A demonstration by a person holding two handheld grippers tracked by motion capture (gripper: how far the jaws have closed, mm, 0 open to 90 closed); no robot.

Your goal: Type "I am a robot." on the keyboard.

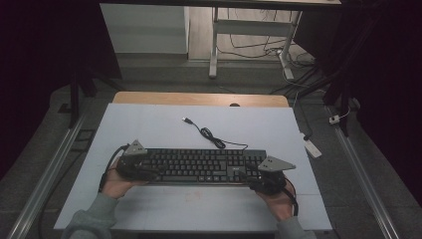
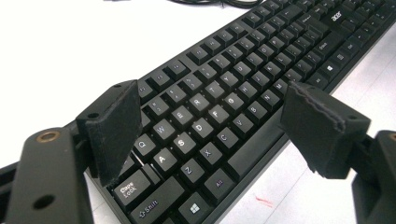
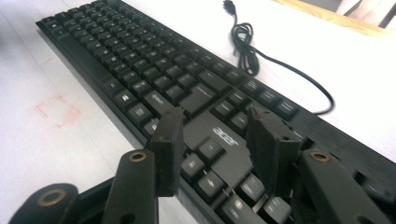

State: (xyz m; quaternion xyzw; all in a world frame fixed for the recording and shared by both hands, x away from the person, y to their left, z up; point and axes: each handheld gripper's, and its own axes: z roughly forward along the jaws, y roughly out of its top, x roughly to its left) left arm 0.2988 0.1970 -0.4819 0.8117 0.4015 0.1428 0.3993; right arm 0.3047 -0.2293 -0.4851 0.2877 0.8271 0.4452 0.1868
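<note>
I have a black keyboard lying flat on the white tabletop, near the front edge, with one hand-held gripper at each end. The left hand-held gripper stands wide over the left keys; the right hand-held gripper stands narrower over the right end, its jaws apart and holding nothing. To do this step well, I judge both should grasp the keyboard's ends at the frame, not the keys, and move level together so the cable trails freely. The high view shows both hands and the whole cable, loose on the far side; the right gripper view shows faint red marks on the tabletop.
</note>
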